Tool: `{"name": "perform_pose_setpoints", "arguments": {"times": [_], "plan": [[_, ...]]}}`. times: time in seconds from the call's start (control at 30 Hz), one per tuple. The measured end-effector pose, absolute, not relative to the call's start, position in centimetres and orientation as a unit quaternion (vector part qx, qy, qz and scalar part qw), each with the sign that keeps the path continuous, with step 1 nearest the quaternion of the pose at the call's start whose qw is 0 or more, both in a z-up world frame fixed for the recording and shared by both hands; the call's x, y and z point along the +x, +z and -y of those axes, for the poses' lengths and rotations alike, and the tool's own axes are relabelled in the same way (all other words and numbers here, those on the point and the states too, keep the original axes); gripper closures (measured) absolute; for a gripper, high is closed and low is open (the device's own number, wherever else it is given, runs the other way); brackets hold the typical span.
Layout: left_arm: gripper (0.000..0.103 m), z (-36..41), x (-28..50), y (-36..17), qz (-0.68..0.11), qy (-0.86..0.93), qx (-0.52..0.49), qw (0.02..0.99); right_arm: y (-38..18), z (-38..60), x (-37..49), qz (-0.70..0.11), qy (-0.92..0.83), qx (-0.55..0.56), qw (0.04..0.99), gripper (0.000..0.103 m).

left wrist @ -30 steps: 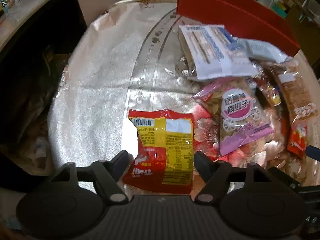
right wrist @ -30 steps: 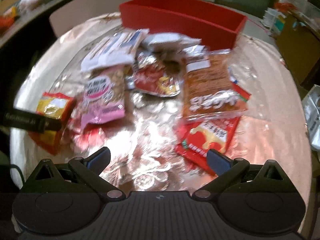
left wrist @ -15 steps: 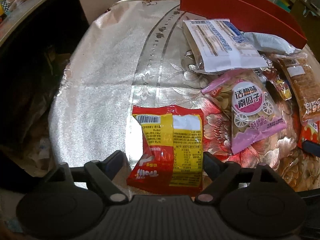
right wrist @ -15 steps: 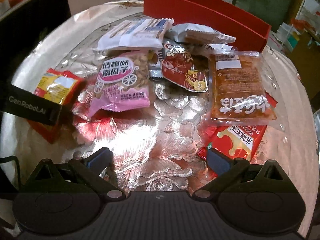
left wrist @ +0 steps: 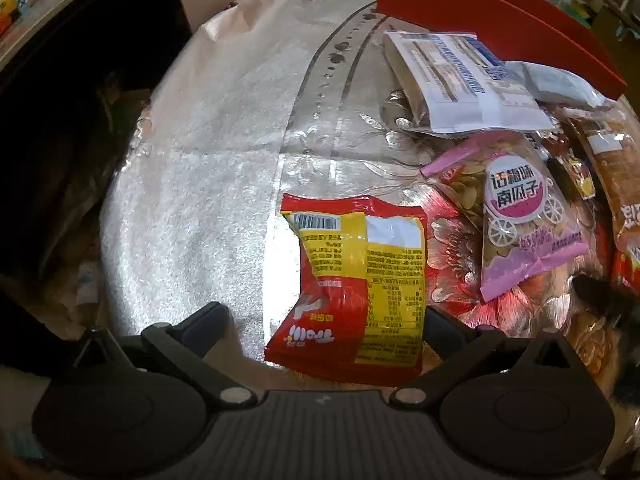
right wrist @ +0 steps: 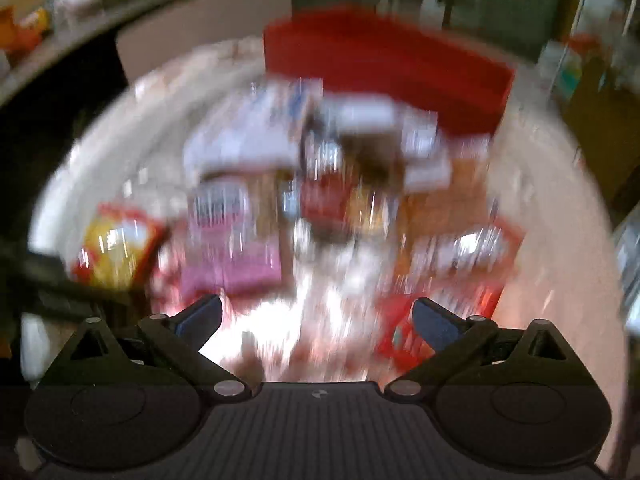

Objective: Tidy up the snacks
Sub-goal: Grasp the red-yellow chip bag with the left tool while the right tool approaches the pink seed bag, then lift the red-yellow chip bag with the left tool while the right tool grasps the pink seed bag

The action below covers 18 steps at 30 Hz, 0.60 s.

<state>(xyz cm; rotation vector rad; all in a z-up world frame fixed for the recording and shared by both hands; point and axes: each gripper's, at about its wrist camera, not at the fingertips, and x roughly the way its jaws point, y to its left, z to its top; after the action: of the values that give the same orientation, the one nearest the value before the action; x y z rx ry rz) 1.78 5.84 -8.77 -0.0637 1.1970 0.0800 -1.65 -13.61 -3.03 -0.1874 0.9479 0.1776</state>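
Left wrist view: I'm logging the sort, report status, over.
Left tool open, jaws just widened, red-and-yellow packet lying loose between them. Right tool open, empty. Red box behind the snack pile.

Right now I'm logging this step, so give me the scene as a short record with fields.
left gripper: open, jaws just widened, red-yellow packet between them, not pressed
right gripper: open, empty
red box: far side of table
pink packet: right of the red-yellow packet, apart from it
white packet: in front of red box
right view: blurred
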Motion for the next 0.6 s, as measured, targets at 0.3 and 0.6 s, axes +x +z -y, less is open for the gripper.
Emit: {"name": "perform_pose_setpoints", "arguments": {"times": [0.3,0.6], "plan": [[0.017,-7.0,1.6,-8.0,-0.565,0.039,-0.042,0.823,-3.9,8.1,2.1,-0.453,0.12,-0.133,0.874,0.008],[0.028,-6.7,2.2,-7.8,-0.568,0.04,-0.041,0.821,-6.2,8.4,3.8,-0.496,0.12,-0.125,0.851,0.021]]}}
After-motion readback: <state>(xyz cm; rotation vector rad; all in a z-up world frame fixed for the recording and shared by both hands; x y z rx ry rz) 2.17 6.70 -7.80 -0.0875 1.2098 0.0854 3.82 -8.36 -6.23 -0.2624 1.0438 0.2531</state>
